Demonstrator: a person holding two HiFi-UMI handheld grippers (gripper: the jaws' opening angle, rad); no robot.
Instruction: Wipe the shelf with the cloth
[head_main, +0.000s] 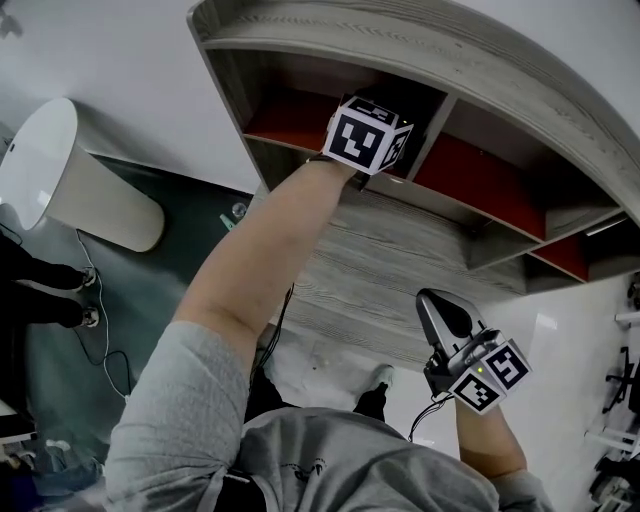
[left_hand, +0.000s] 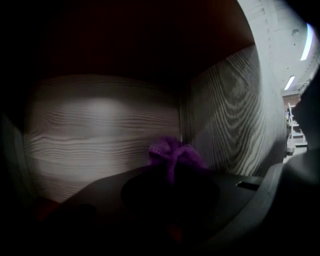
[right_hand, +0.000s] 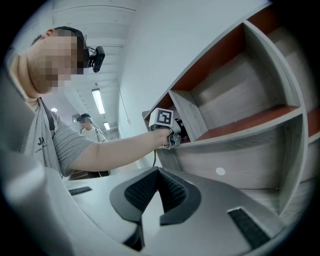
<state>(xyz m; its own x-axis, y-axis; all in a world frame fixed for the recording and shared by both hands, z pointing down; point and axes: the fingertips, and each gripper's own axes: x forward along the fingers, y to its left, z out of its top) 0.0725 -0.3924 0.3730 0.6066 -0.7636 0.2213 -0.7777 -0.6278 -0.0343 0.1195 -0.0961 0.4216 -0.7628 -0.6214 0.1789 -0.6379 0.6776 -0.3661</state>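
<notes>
Deep inside the shelf (head_main: 420, 245), the left claw (left_hand: 170, 175) pinches a purple cloth (left_hand: 173, 152); outside the shelf, the right claw (right_hand: 159, 172) is closed, empty.

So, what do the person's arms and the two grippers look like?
Both arms are bare below short grey sleeves. The left gripper and the right gripper each carry a white cube with black square markers. The right one has a grey body, dark ribbed pads and a black cable.
</notes>
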